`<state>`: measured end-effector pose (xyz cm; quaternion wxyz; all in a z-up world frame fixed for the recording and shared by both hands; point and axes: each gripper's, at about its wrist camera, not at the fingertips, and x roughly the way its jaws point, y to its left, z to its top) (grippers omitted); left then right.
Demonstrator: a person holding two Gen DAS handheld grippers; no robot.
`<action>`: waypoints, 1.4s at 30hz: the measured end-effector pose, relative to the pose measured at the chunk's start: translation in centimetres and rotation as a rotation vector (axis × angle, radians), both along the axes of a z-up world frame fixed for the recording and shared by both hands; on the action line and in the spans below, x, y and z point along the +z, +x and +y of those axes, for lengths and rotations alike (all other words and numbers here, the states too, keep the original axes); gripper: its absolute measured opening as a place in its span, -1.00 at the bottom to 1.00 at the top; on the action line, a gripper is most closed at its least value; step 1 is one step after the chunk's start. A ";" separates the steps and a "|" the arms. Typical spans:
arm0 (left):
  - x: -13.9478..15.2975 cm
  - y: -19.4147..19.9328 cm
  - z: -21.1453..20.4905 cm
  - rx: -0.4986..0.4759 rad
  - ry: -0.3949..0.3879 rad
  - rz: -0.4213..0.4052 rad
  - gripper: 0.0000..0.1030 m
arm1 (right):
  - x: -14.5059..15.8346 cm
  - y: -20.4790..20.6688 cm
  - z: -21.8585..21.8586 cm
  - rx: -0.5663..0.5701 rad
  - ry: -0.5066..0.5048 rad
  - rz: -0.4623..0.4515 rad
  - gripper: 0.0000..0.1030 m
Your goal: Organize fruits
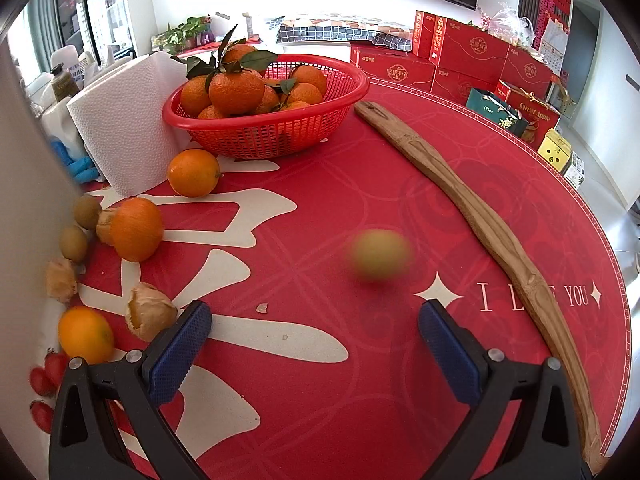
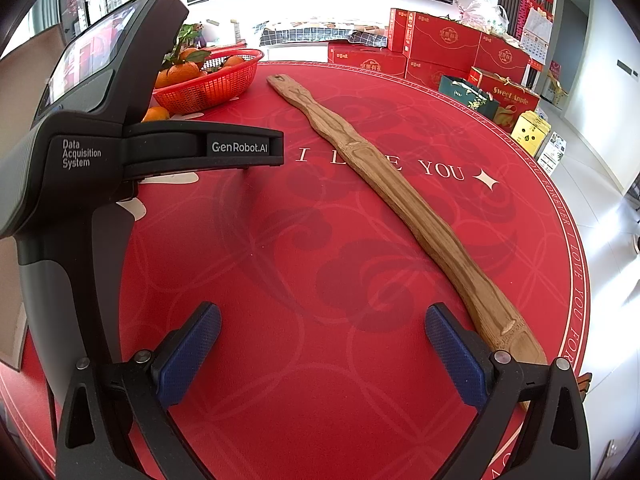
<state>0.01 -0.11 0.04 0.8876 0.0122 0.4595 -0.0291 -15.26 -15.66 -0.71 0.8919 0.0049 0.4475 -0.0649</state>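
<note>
My left gripper is open and empty above the red table mat. A blurred yellow-green fruit lies on the mat just ahead of it, between the jaws' line. A red basket of oranges with leaves stands at the back left. Loose oranges, small green fruits, husked fruits and red cherry tomatoes lie at the left. My right gripper is open and empty over bare mat. The left gripper's body fills the right wrist view's left side.
A long wooden stick lies diagonally across the mat. A paper towel roll stands left of the basket. Red gift boxes and bags stand beyond the table's far edge.
</note>
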 end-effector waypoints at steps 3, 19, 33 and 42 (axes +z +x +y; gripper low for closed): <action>0.0 0.0 0.0 0.000 0.000 0.000 1.00 | 0.0 0.0 0.0 0.000 -0.001 0.000 0.99; 0.0 0.0 0.0 0.000 0.000 0.000 1.00 | -0.1 0.0 0.1 -0.001 -0.002 -0.001 0.99; 0.0 0.0 0.0 0.000 0.000 0.000 1.00 | 0.0 -0.5 0.0 -0.003 -0.007 -0.005 0.99; 0.0 0.0 0.0 0.002 0.000 -0.001 1.00 | 0.0 -0.5 0.0 -0.005 -0.008 -0.005 0.99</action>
